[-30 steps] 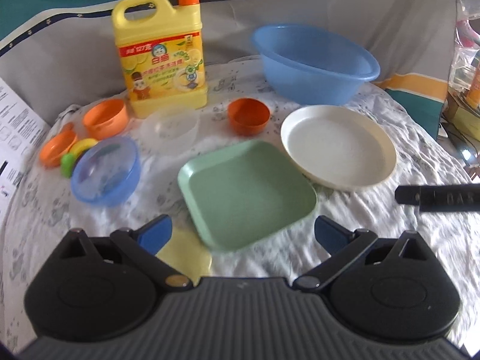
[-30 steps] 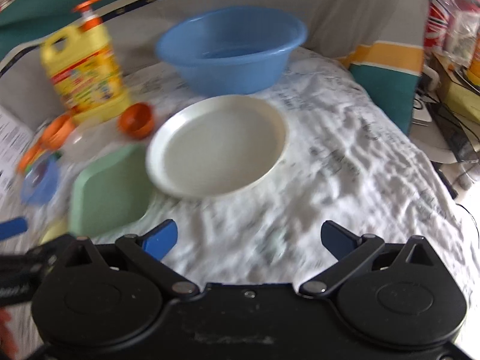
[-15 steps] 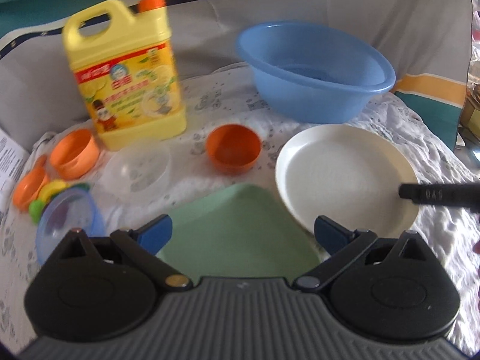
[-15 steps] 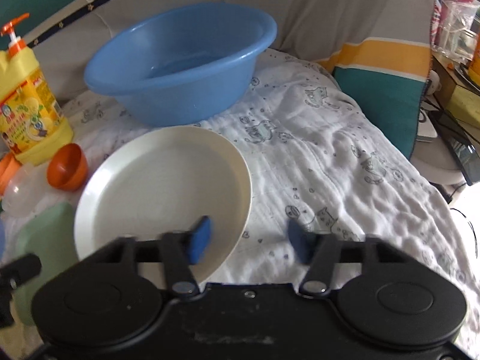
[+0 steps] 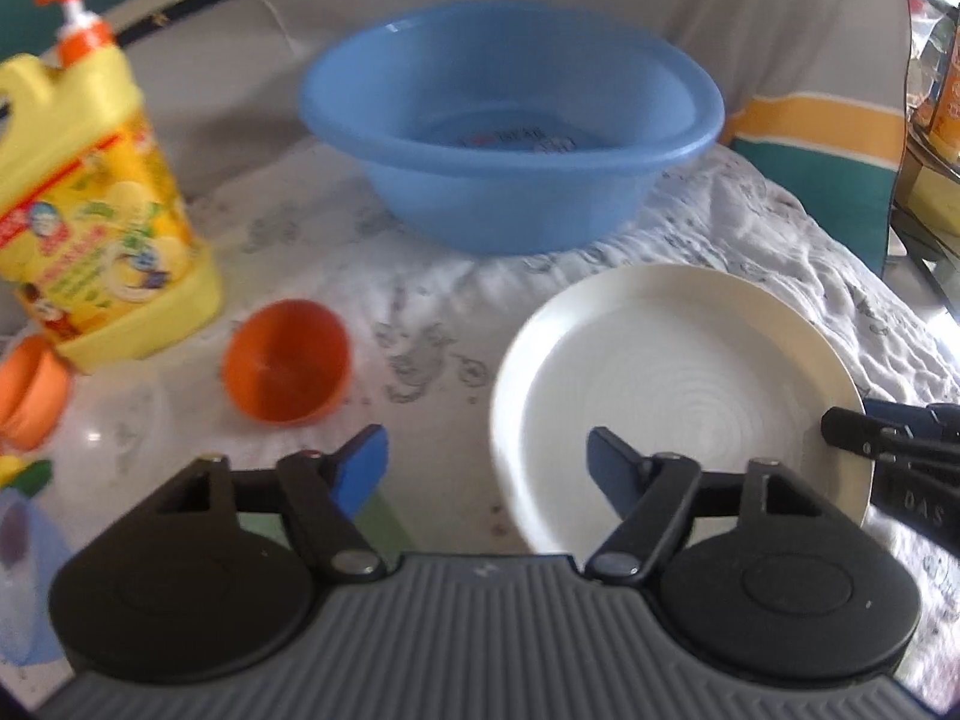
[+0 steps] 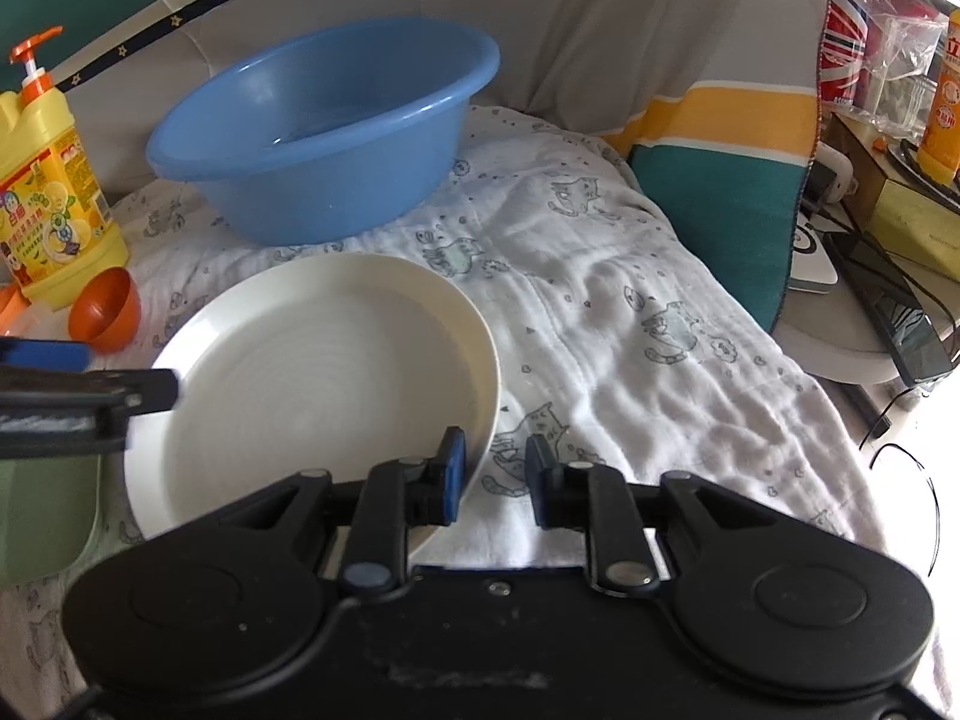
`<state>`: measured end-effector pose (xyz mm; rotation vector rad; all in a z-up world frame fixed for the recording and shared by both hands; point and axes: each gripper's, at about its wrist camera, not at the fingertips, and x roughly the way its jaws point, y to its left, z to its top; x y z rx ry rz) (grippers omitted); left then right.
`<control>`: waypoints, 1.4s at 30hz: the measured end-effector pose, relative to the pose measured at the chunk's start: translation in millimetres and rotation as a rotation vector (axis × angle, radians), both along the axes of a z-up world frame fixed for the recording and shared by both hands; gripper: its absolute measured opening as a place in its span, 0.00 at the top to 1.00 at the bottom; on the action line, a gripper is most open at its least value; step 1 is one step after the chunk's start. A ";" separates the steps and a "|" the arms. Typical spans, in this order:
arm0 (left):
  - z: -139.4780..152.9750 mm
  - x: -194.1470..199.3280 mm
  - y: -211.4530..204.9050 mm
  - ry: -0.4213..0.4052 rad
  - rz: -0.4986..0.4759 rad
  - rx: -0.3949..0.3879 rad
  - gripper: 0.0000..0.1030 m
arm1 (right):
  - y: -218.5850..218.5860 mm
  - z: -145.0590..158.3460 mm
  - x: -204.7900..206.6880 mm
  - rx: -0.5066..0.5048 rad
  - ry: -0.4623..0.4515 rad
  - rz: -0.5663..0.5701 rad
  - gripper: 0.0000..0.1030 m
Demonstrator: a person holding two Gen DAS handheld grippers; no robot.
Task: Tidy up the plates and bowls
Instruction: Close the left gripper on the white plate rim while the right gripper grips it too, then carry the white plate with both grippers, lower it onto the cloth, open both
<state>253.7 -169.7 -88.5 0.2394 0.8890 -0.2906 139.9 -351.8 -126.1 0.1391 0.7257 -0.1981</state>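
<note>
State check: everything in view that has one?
white plate, flat on cloth
blue basin, upright
orange bowl, tipped on its side
detergent bottle, standing, pump on
left hand-held gripper, open, jaws just closing, astride plate's left rim
right hand-held gripper, jaws narrowed, just closed in, astride plate's right rim, grip unclear

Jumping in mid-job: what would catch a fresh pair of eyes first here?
The big blue basin at the back of the cat-print cloth dominates, with the round white plate lying just in front of it. The left gripper and right gripper close in on the plate from opposite sides; a yellow pump bottle of dish soap stands far left.
</note>
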 end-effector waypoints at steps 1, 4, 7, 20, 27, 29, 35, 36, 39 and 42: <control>-3.5 3.4 -2.2 0.015 0.001 -0.001 0.39 | -0.1 -0.5 0.3 -0.005 -0.002 0.001 0.76; -10.7 8.5 -3.1 0.047 -0.005 -0.020 0.52 | -1.0 -1.9 -0.9 -0.009 -0.014 0.009 0.72; -11.5 9.0 -2.9 0.055 -0.021 -0.042 0.60 | -4.3 -4.1 -0.4 -0.003 -0.028 0.016 0.70; -0.3 -16.0 -17.6 0.006 -0.043 0.028 0.65 | 9.3 3.8 1.6 0.021 -0.002 -0.009 0.83; 18.9 -49.7 -10.1 -0.017 -0.016 0.017 0.65 | 20.3 19.4 -22.3 0.003 -0.005 0.001 0.83; 25.9 -60.3 -2.4 -0.012 0.004 0.003 0.65 | 27.7 26.5 -31.8 -0.001 -0.011 0.017 0.83; 45.0 -97.8 37.1 -0.010 0.072 -0.018 0.65 | 64.6 44.0 -56.9 -0.014 -0.015 0.088 0.83; 48.1 -104.4 46.1 -0.009 0.087 -0.023 0.65 | 71.4 46.1 -60.2 -0.013 -0.014 0.102 0.83; 57.9 -125.9 73.4 -0.025 0.127 -0.034 0.65 | 98.2 55.2 -73.9 -0.020 -0.022 0.154 0.83; 67.4 -148.6 104.4 -0.037 0.173 -0.037 0.65 | 125.8 63.1 -87.1 -0.016 -0.030 0.208 0.83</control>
